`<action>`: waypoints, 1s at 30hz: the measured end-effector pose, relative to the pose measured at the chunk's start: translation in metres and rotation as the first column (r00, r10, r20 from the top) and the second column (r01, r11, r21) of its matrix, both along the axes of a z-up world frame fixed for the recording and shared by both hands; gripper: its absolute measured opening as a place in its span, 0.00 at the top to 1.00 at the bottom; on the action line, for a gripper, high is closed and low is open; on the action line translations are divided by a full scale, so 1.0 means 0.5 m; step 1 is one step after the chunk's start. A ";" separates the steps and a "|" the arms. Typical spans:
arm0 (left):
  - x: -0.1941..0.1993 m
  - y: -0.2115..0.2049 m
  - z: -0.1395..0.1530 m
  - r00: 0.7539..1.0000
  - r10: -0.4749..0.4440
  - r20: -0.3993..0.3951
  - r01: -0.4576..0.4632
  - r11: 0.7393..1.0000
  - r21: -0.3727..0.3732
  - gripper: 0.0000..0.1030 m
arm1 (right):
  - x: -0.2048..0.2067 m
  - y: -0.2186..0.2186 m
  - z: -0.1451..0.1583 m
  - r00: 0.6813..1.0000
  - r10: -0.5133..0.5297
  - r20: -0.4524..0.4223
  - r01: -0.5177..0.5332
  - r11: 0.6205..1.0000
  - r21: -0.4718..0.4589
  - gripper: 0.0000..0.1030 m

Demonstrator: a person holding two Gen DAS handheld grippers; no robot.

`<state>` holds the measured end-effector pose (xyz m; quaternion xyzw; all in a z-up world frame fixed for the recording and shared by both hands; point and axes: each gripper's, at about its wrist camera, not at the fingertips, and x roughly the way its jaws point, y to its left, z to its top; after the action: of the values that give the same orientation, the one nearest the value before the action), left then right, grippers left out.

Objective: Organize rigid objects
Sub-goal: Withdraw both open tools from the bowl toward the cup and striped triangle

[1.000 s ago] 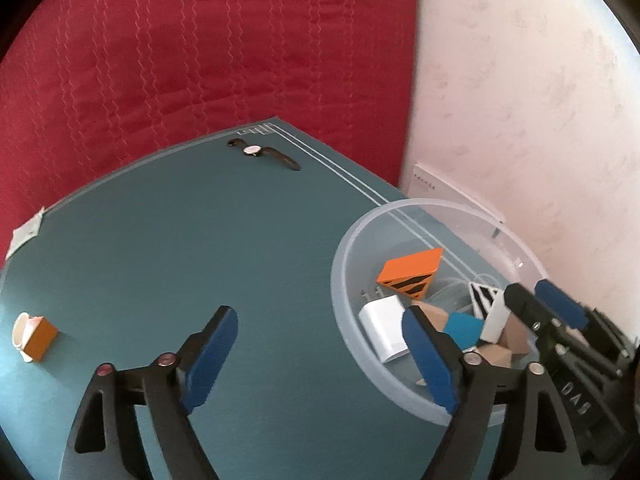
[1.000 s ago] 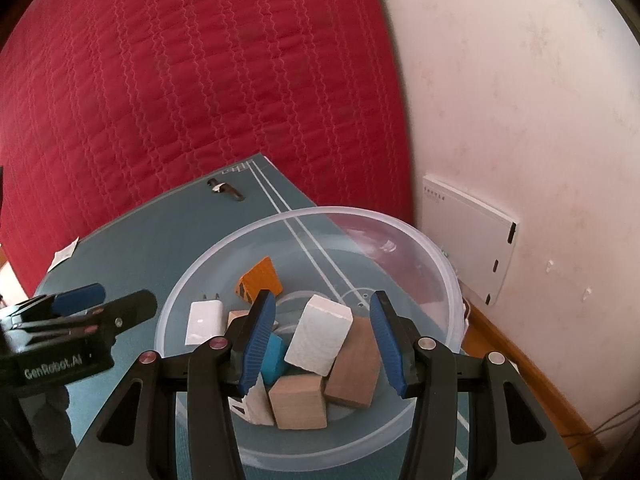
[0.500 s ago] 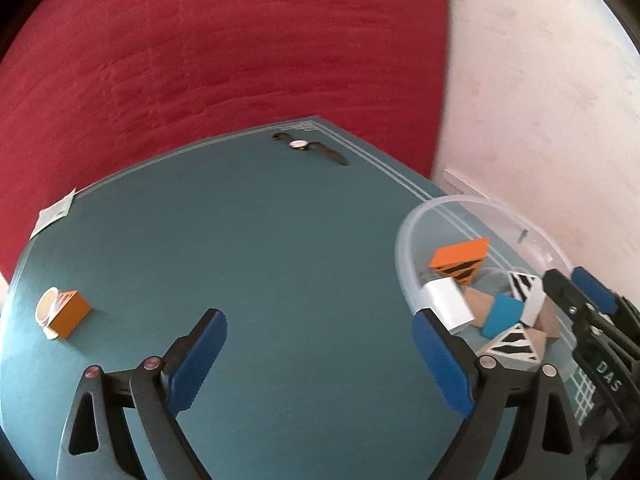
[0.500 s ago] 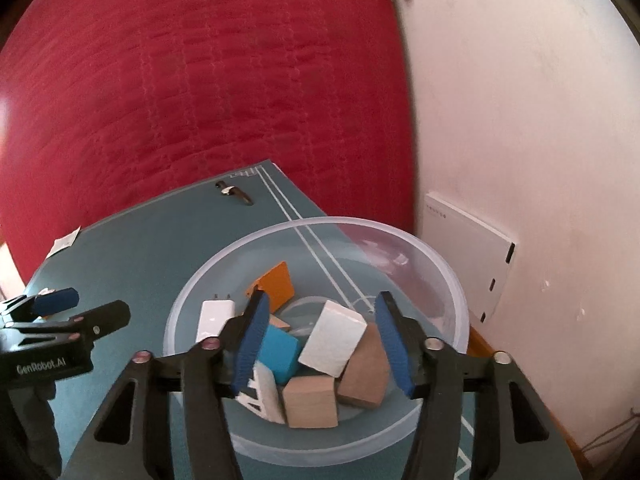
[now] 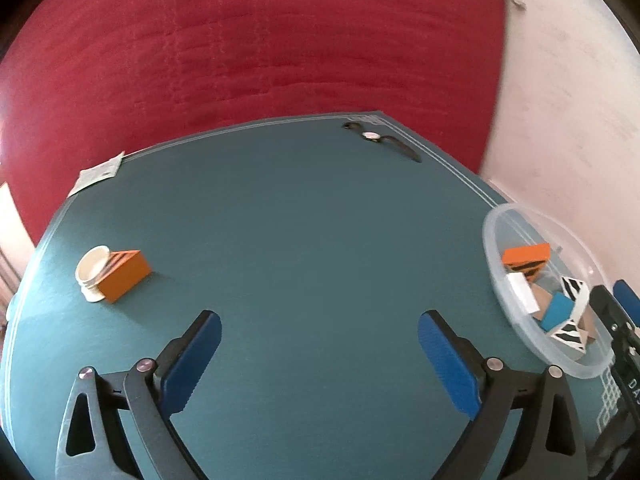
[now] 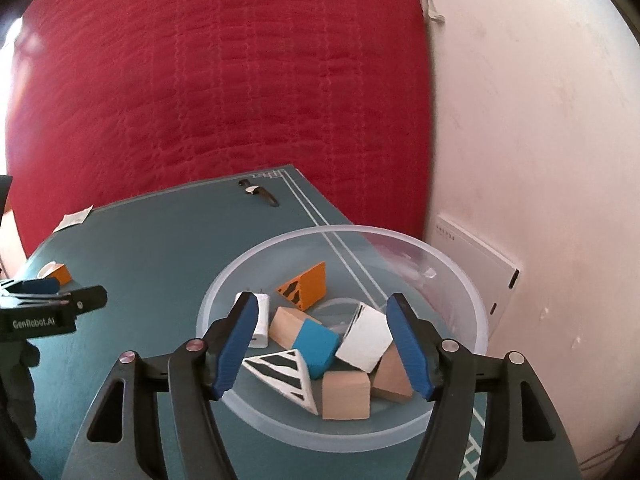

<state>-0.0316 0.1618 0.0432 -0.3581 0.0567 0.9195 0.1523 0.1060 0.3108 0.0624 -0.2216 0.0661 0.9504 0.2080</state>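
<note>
A clear plastic bowl [image 6: 404, 236] on the teal mat holds several blocks: white [image 6: 364, 336], blue [image 6: 318, 340], striped orange [image 6: 306, 286], zebra-striped [image 6: 286, 372], plain wood [image 6: 344, 394], plus a white charger [image 6: 260, 320]. My right gripper [image 6: 322, 304] hovers above the bowl, its jaws opening, and no pad touches a block. My left gripper [image 5: 320, 328] is over bare mat left of the bowl [image 5: 520, 220], its jaws opening wide with nothing between them. Far left on the mat lies an orange block [image 5: 124, 276] with a white tape roll [image 5: 94, 272] leaning on it.
A wristwatch [image 5: 380, 140] lies near the mat's far corner and a paper tag [image 5: 98, 174] at its far left edge. A red quilted cover rises behind the table and a pale wall stands to the right, with a white flat box [image 6: 476, 264] against it.
My left gripper has swung left away from the bowl and spread wider. The right jaws have widened above the bowl, and the white block now lies lower among the others.
</note>
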 end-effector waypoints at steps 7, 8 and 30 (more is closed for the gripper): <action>-0.005 -0.044 -0.001 0.999 0.036 -0.005 -0.036 0.999 0.013 0.02 | 0.003 -0.035 0.002 1.000 0.020 0.016 -0.020 1.000 0.021 0.34; -0.006 -0.050 -0.001 0.999 0.041 -0.005 -0.041 0.999 0.014 0.02 | 0.003 -0.040 0.000 1.000 0.024 0.018 -0.024 0.999 0.023 0.34; -0.042 -0.268 -0.013 0.975 0.220 -0.022 -0.221 0.975 -0.010 0.02 | -0.116 -0.218 -0.002 0.925 0.361 0.120 -0.361 0.932 -0.026 0.20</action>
<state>-0.0526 0.0277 0.0366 -0.3536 0.0237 0.9339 0.0466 0.0478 0.2019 0.0613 -0.2884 0.0129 0.9568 0.0329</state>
